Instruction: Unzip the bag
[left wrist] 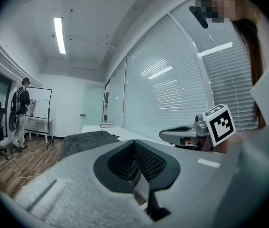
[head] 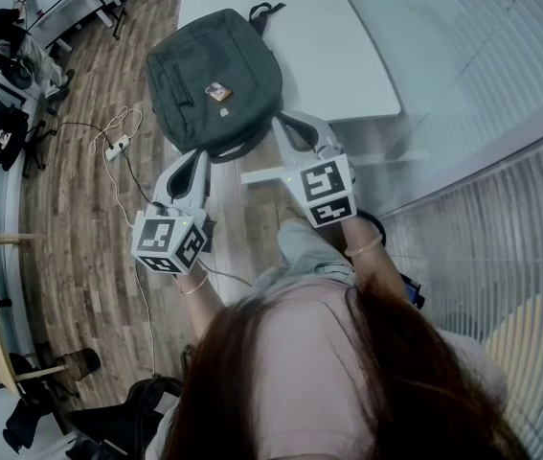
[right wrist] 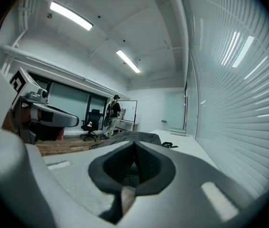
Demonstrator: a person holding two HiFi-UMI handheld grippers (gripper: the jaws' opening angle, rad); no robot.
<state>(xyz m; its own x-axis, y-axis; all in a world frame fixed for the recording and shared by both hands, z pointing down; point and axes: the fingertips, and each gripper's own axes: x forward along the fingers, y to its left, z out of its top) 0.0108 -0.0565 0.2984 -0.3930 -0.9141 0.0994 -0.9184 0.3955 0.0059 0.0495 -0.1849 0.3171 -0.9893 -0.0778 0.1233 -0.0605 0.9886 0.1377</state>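
Backpack [head: 215,80] of dark grey fabric lies flat across the near left corner of a white table [head: 348,46], its near end overhanging the edge above a wood-plank floor [head: 79,257]. A person holds both tools low and level at that near end. The left claw [head: 196,154] sits at the bag's near edge, though contact cannot be judged, and the right claw [head: 282,119] is just beside its near right corner. Both claws are drawn together with nothing between them, as each gripper view confirms, the bag lying just ahead of the closed tips. The zip line is too small to read as fastened or parted. The scene therefore fits either claws poised to go for the zip pull or claws drawn back from a bag already opened. Any further work on the zip would need a claw to part before pinching the pull.
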